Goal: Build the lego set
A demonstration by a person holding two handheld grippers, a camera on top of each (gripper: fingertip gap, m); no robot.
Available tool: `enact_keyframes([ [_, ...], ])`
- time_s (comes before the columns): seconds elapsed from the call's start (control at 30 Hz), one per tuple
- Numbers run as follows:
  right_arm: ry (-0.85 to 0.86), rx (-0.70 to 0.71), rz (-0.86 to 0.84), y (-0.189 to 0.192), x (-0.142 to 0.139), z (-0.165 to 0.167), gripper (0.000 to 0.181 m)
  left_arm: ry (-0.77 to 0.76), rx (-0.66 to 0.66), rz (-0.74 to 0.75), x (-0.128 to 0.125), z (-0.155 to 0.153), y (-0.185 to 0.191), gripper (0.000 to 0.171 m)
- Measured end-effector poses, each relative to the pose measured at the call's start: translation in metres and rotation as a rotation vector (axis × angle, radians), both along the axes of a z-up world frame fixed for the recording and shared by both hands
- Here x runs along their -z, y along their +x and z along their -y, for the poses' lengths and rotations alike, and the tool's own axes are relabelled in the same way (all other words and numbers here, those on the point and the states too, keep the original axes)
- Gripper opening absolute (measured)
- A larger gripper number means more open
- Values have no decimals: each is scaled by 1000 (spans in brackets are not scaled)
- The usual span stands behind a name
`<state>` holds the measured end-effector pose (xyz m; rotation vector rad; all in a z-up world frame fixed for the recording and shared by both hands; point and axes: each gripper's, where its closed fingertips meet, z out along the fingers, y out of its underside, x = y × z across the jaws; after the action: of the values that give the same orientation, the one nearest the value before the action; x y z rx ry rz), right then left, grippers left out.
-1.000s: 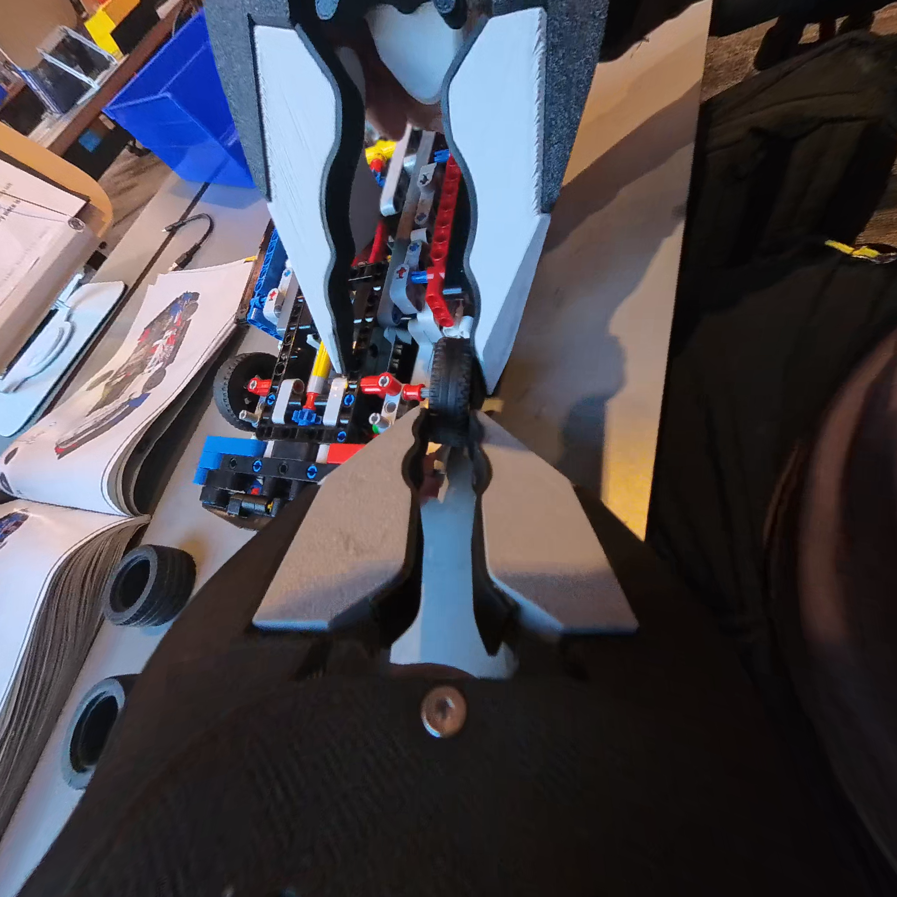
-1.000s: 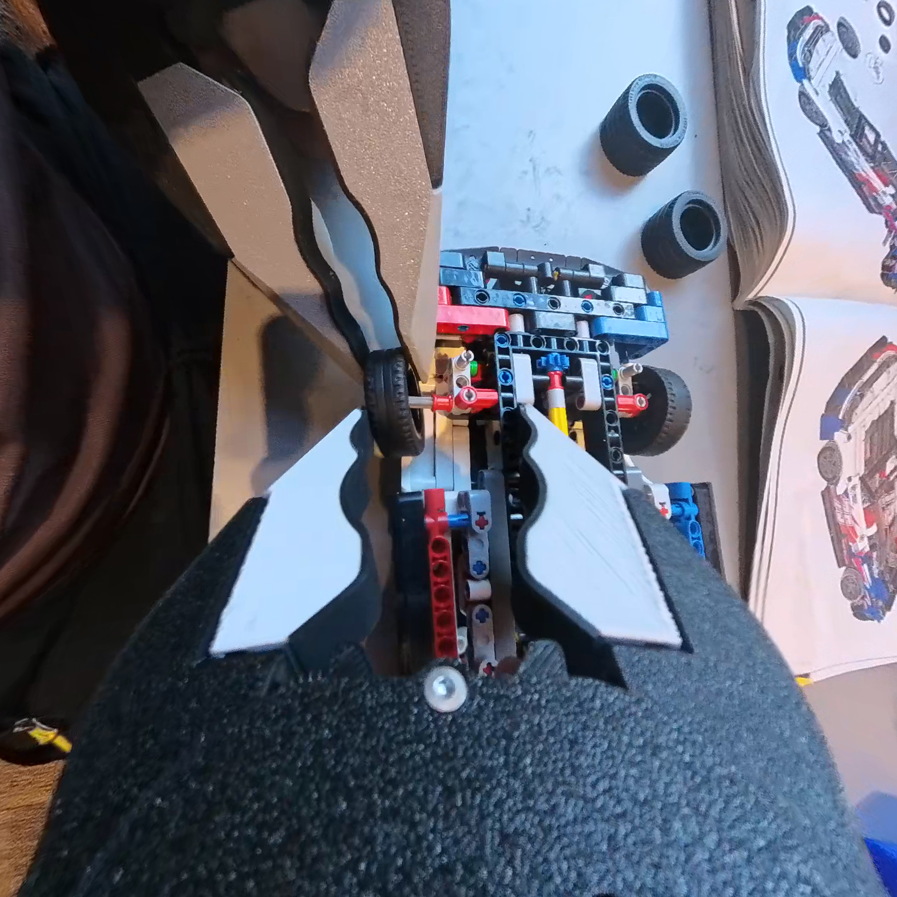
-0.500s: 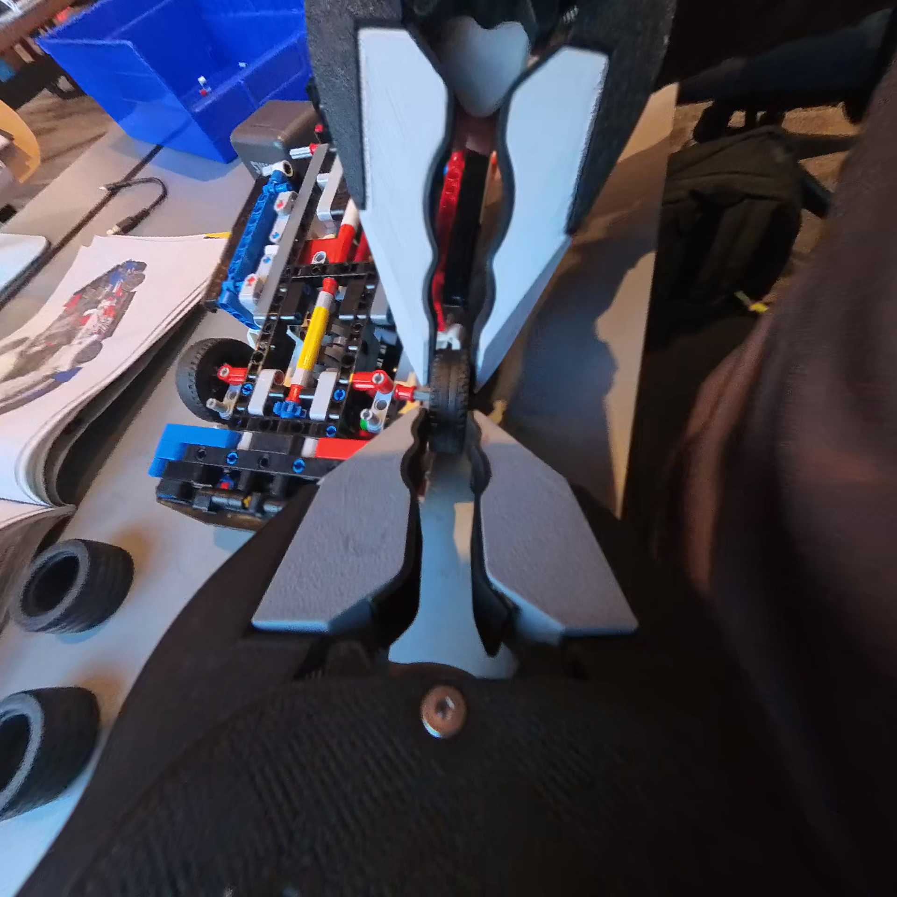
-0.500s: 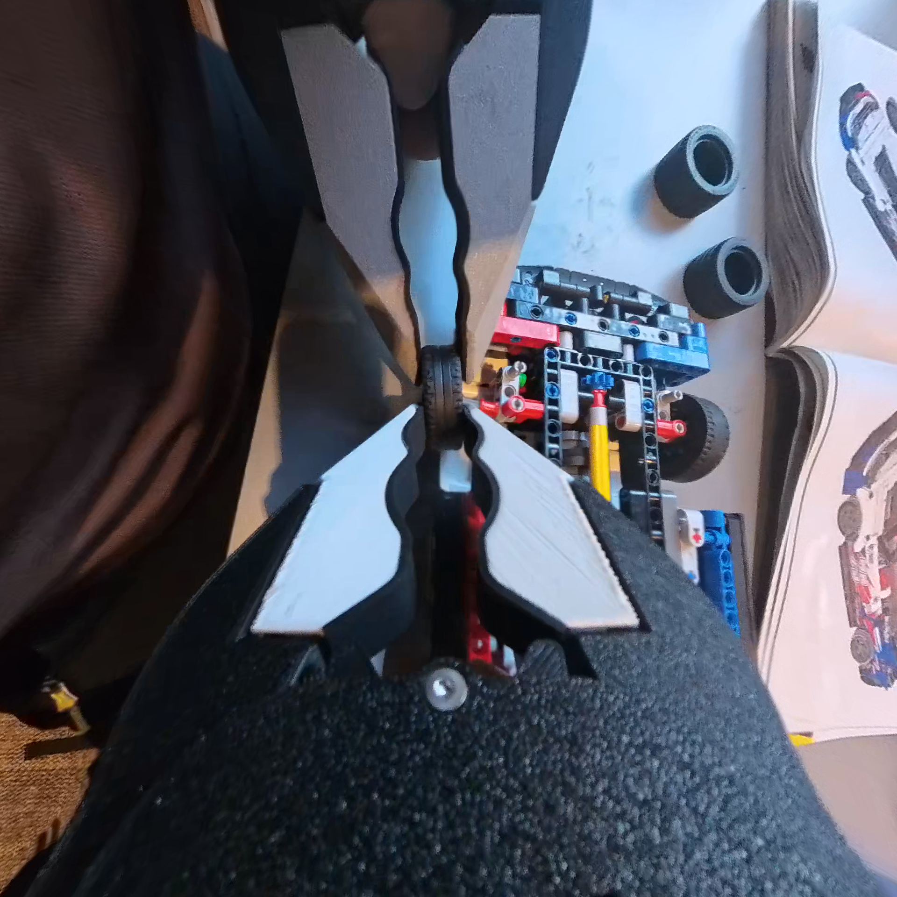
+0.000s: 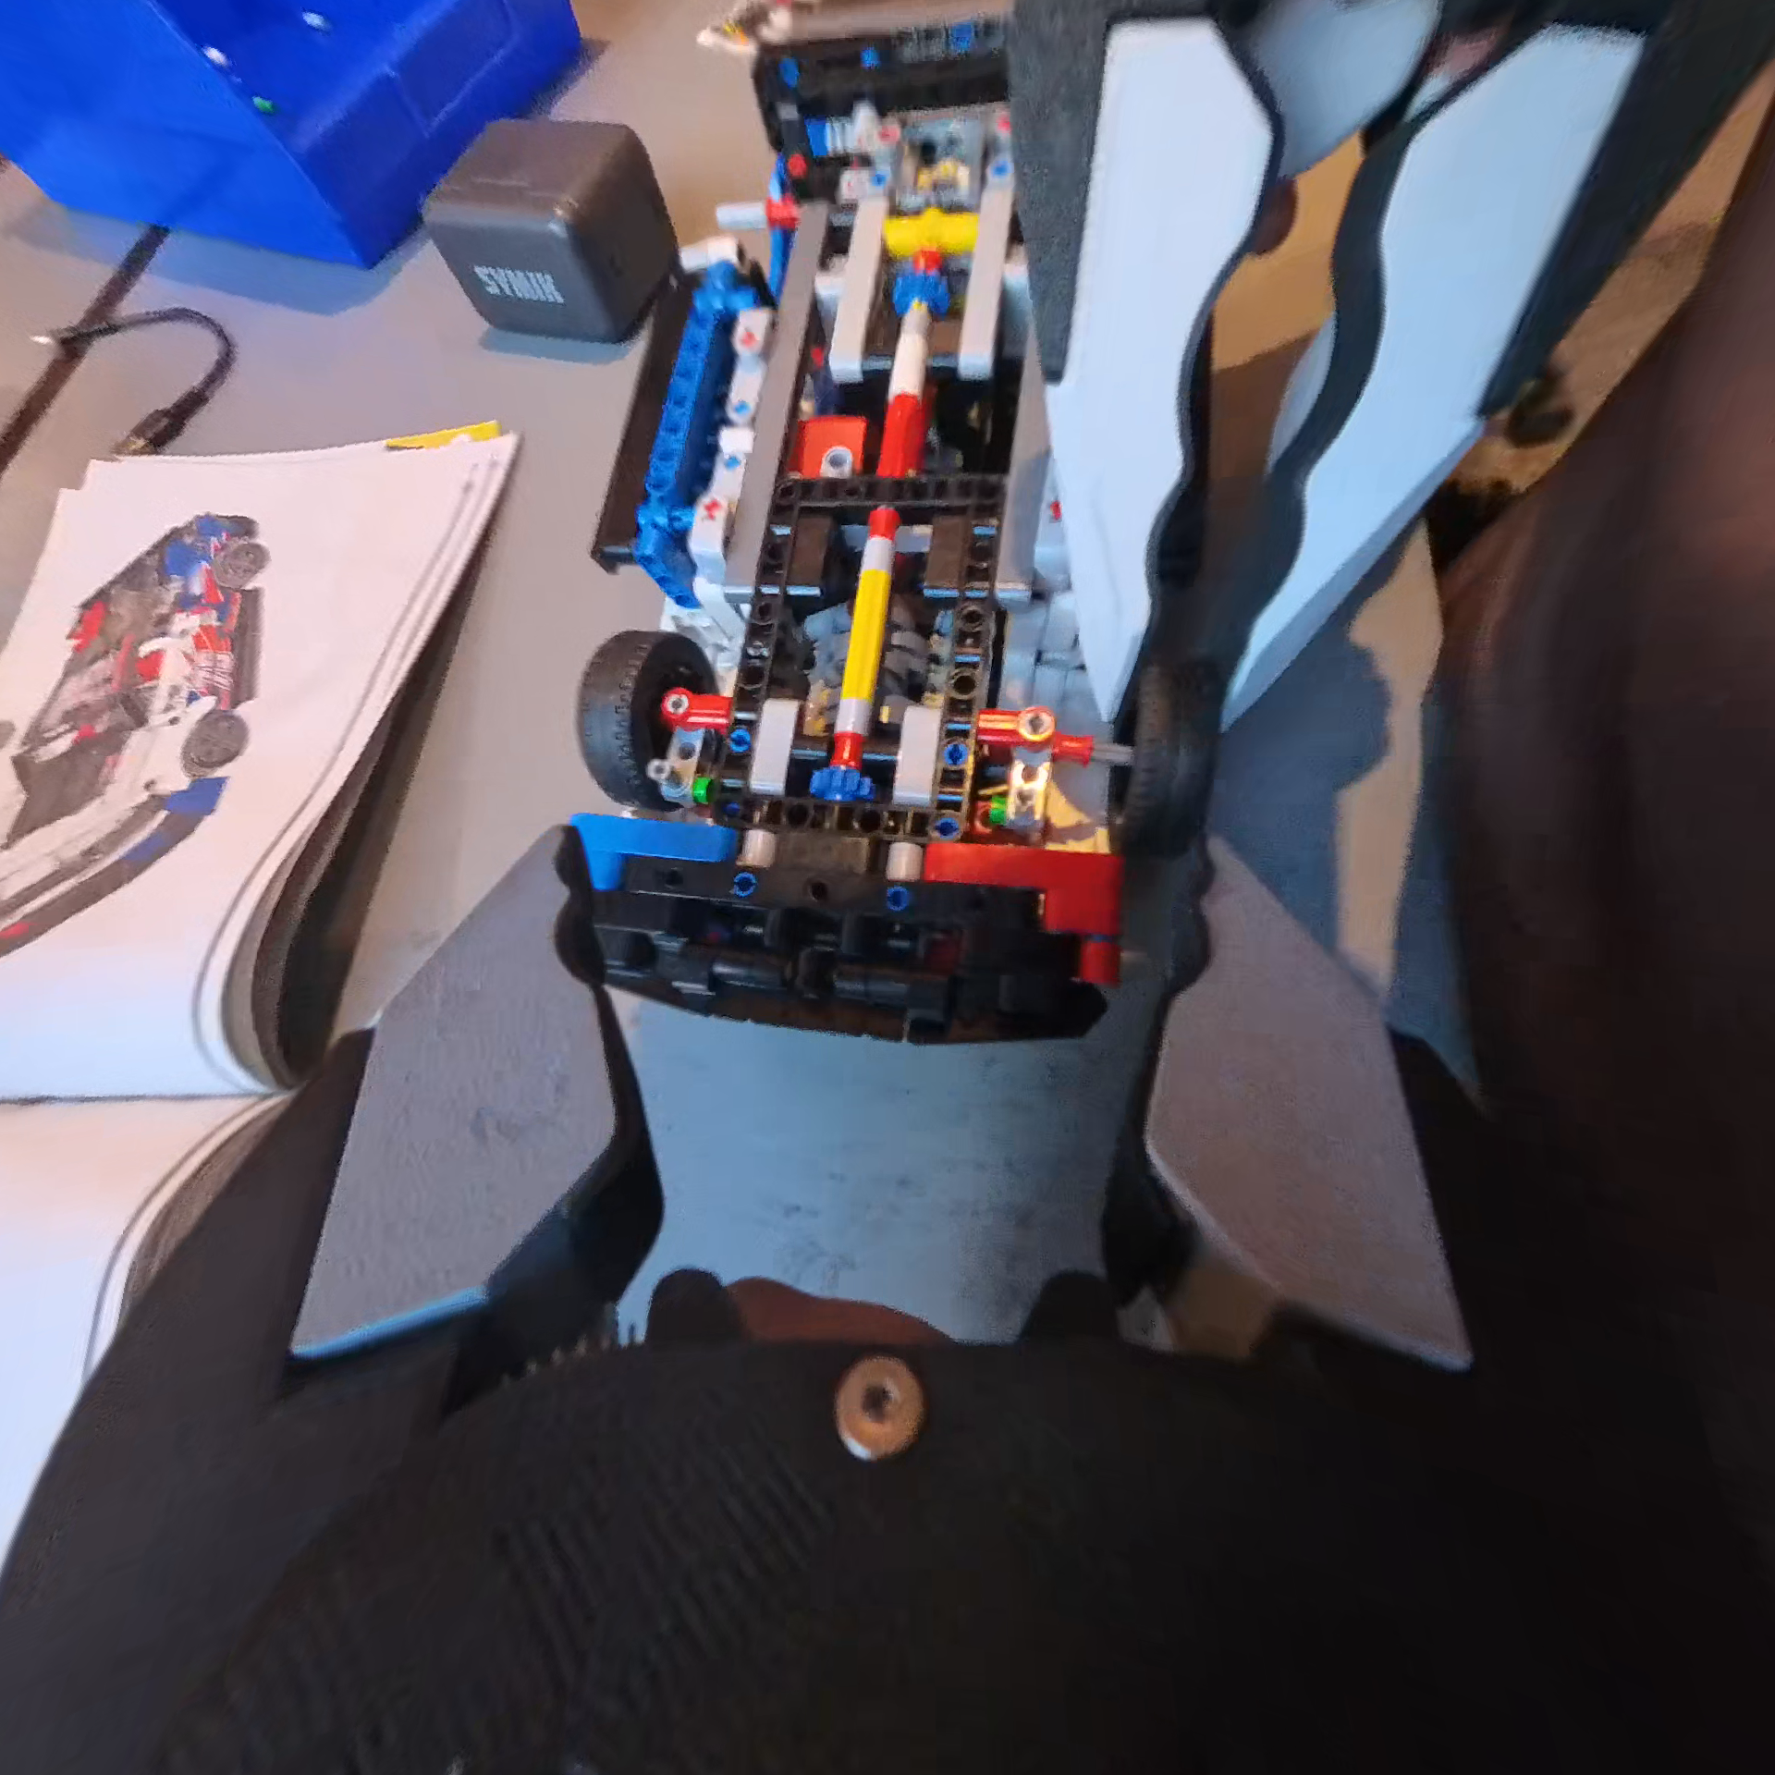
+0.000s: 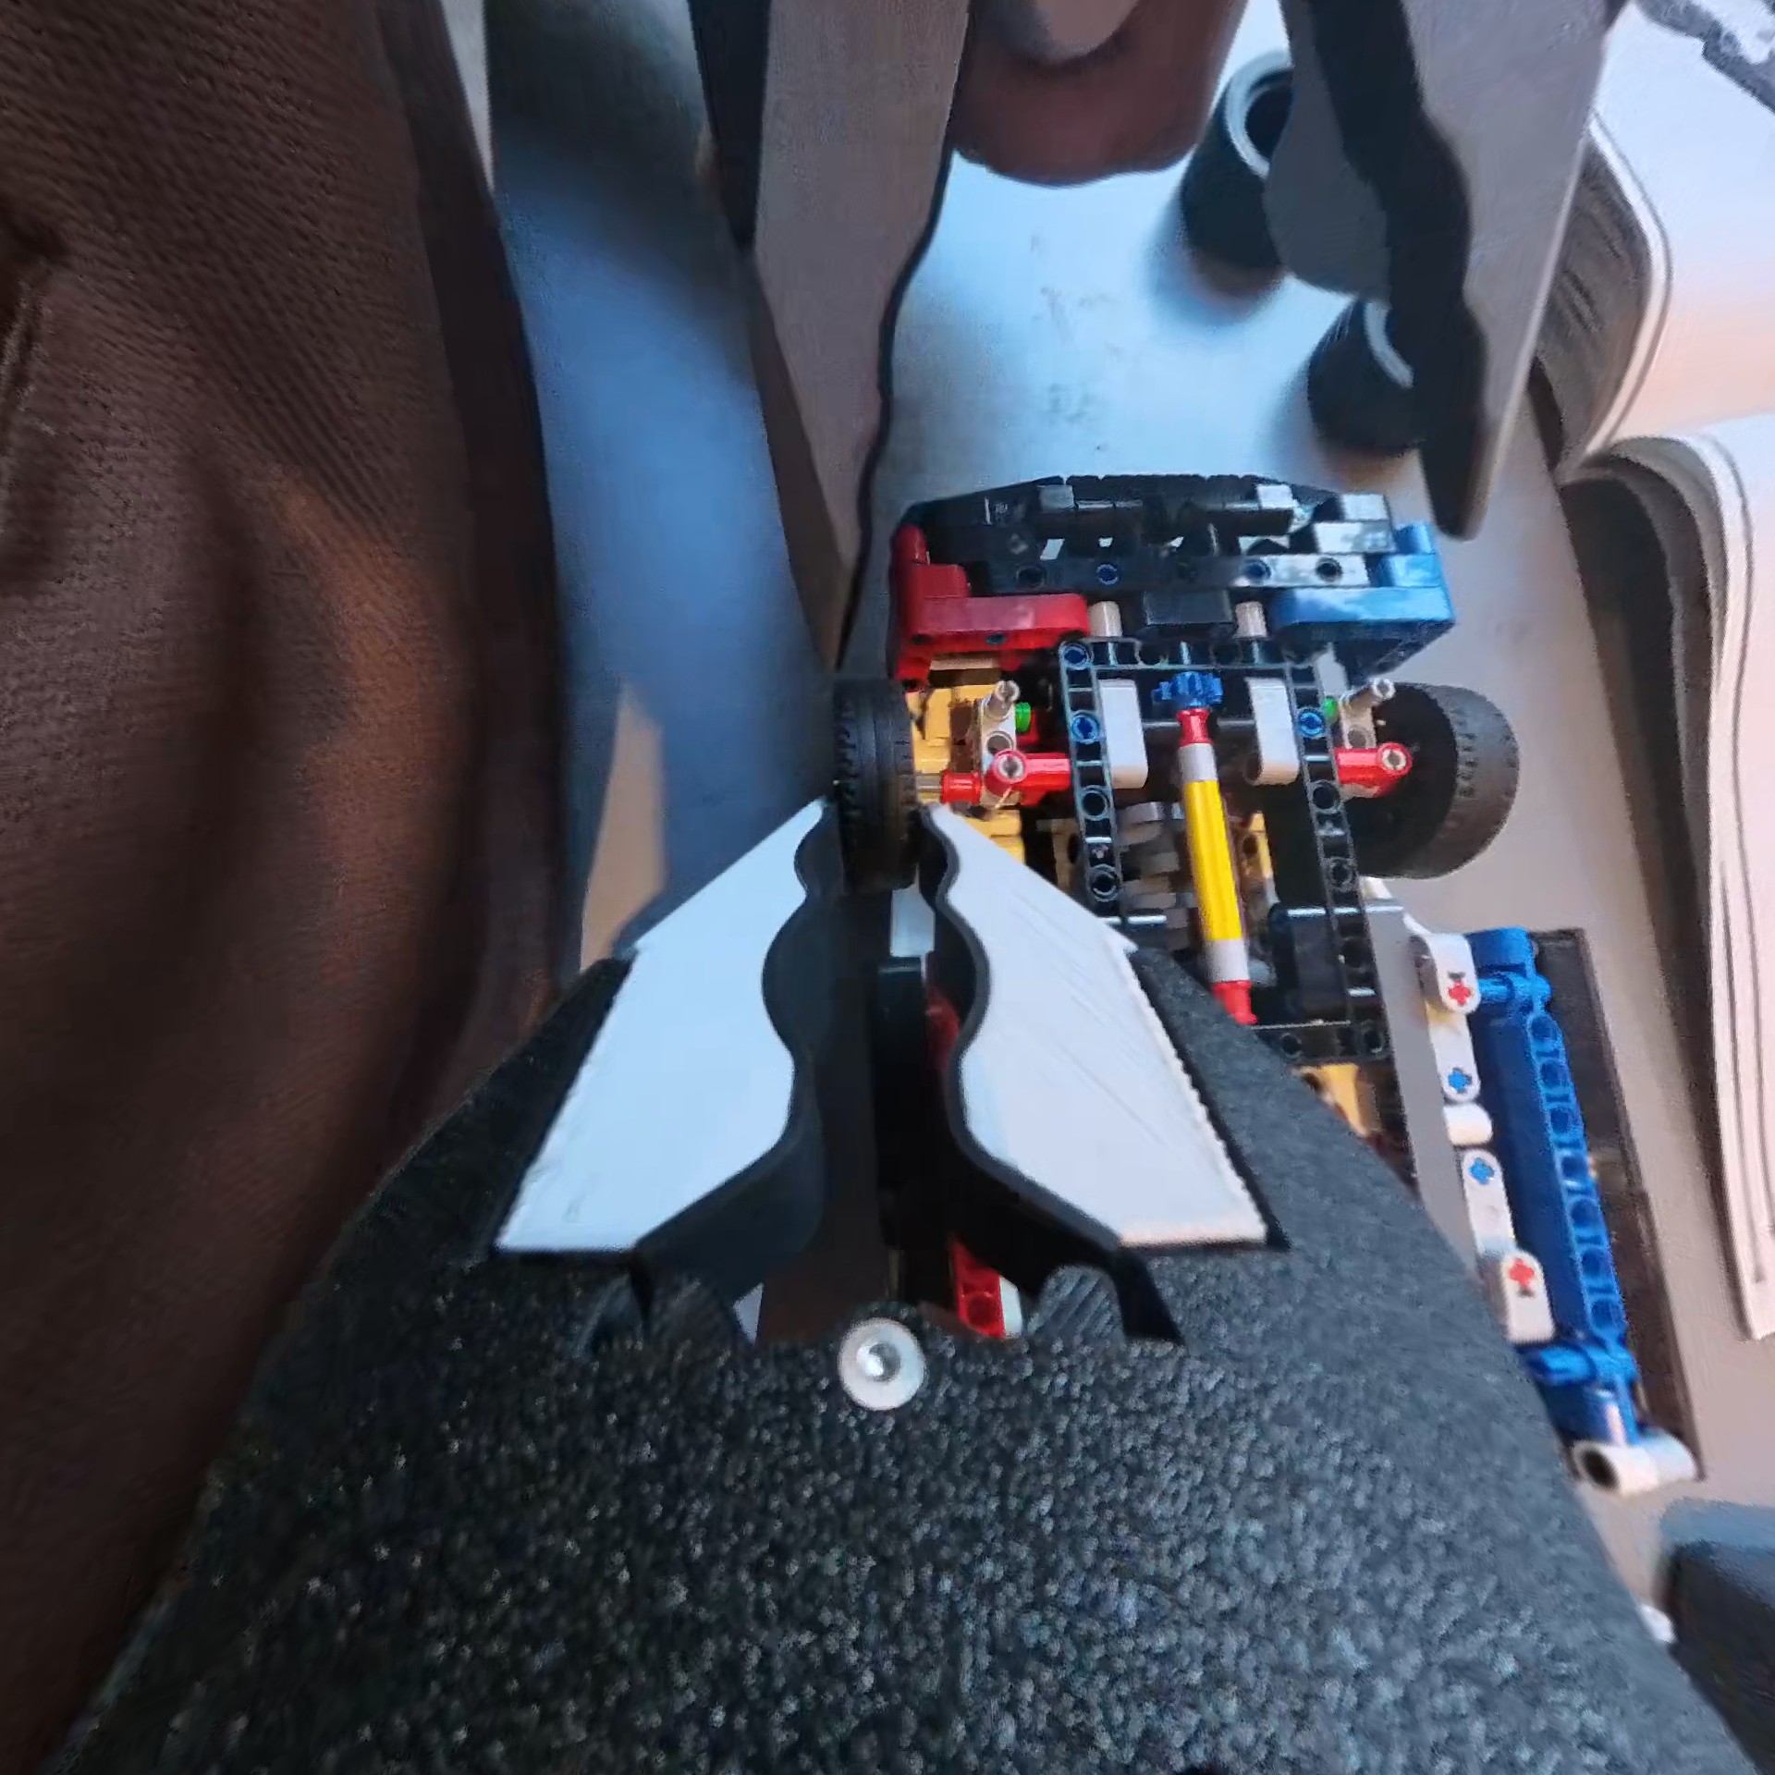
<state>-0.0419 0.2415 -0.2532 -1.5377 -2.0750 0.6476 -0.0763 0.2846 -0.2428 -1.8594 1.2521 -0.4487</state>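
The partly built lego car chassis (image 5: 864,615) lies on the grey table, its black front bumper toward my left gripper. My left gripper (image 5: 884,922) is open wide, its grey fingers either side of the bumper, holding nothing. It also shows at the top of the right wrist view (image 6: 1133,403). My right gripper (image 6: 879,816), with white fingers (image 6: 1057,1057), is shut on the small black wheel (image 6: 872,768) at the end of the chassis's front axle. That wheel (image 5: 1167,759) and the right gripper (image 5: 1181,711) show in the left wrist view. The opposite front wheel (image 5: 629,720) is on the chassis.
Two loose black tyres (image 6: 1239,163) (image 6: 1354,394) lie beyond the bumper. An open instruction booklet (image 5: 240,720) lies beside the car. A blue bin (image 5: 240,96), a dark grey cube (image 5: 552,230) and a cable (image 5: 182,375) are farther off. A person's dark clothing (image 6: 240,768) is past the table edge.
My left gripper has let go of the wheel, opened wide and swung over to face the car's front bumper. My right gripper stays shut on the wheel.
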Motion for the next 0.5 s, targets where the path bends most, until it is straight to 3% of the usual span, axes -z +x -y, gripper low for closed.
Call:
enact_keyframes([
  [0.1, -40, 54, 13, -3, 0, -3, 12, -62, 58, 16, 9, -1, 11, 122],
  [0.17, -34, 64, 12, -3, 1, -3, 12, -81, 80, 40, 9, 1, 18, 115],
  [0.5, -86, 80, -2, -5, 0, -3, 12, 6, 100, 18, 20, -3, 20, 108],
])
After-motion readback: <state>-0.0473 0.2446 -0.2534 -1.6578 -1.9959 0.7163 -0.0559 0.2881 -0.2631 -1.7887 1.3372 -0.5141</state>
